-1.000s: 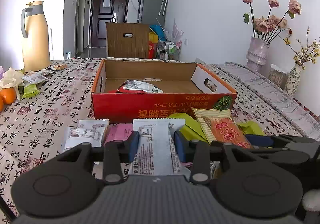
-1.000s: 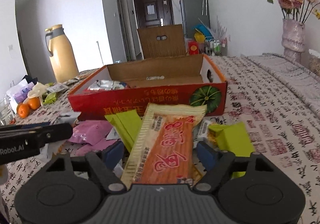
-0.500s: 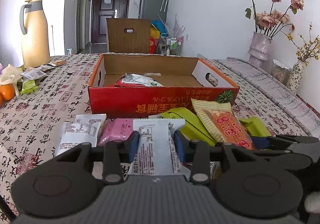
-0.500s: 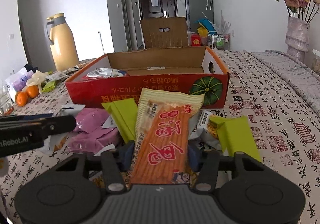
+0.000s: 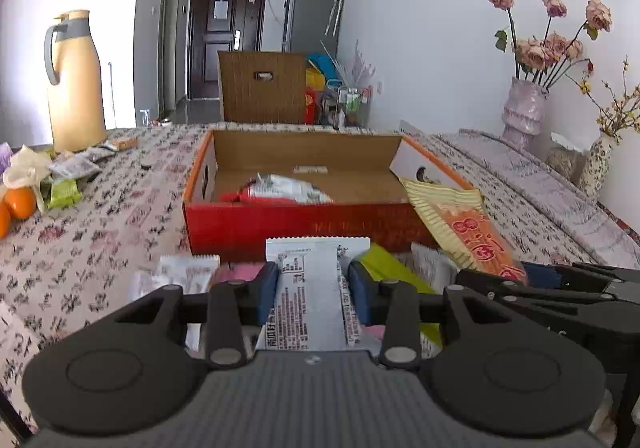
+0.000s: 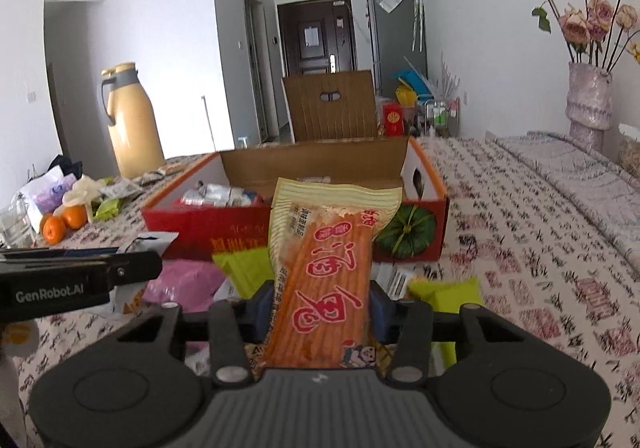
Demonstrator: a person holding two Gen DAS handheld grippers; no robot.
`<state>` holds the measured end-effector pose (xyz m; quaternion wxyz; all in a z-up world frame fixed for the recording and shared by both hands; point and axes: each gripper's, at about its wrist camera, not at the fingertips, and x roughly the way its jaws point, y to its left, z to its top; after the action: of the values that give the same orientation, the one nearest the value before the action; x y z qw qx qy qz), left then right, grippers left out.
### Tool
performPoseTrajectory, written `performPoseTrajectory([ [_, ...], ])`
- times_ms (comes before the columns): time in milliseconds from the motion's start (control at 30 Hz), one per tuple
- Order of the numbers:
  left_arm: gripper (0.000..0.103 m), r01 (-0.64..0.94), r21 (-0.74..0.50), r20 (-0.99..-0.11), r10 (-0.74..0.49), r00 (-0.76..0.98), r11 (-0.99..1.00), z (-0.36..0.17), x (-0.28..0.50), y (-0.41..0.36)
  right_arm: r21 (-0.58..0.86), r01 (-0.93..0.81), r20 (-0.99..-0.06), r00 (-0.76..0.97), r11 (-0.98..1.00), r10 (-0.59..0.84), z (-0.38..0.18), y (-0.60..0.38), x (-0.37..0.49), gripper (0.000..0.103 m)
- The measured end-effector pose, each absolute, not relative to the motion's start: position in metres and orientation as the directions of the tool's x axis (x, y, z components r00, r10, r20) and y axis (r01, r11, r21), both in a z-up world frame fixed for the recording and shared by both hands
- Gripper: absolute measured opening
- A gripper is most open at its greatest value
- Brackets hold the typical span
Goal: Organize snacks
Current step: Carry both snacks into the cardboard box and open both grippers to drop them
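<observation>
The left claw (image 5: 313,288) is pinched on a white packet (image 5: 310,300), its blue pads pressed against the packet's two long edges, so the packet sticks straight out toward the far side between them. The right claw (image 6: 318,306) is clamped the same way on an orange packet (image 6: 324,276) with red characters and a yellow ribbed top; from the left camera this packet (image 5: 464,226) slants up to the right of the white one, its top edge overlapping the near right corner of the box (image 5: 256,226). The box, red outside and brown inside, sits just beyond both claws, open at the top, with a silver and red packet (image 5: 280,188) lying inside near its front wall. Between the claws and the box lie loose snacks on the tablecloth (image 5: 120,216): a pink packet (image 6: 180,282), green packets (image 6: 244,270), and a small white packet (image 5: 188,268) at the left. The cloth is pale with dark printed characters. At the far left stand a tan thermos (image 5: 76,84), oranges (image 5: 20,202) and more wrappers. At the far right a vase (image 5: 524,112) holds dried roses. Beyond the table are a chair back (image 5: 262,86), a dark door (image 5: 224,40) and a grey fridge (image 5: 312,8).
</observation>
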<state>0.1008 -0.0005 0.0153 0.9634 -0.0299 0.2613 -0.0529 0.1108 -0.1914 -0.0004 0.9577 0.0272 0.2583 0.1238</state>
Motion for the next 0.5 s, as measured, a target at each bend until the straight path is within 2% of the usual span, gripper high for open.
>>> performPoseTrajectory([
  [500,0.039,0.007,-0.061,-0.405,-0.031,0.914,0.998,0.063,0.155,-0.001,0.104,-0.217,-0.362,0.901,0.971,0.24,0.048,-0.191,0.172,0.046],
])
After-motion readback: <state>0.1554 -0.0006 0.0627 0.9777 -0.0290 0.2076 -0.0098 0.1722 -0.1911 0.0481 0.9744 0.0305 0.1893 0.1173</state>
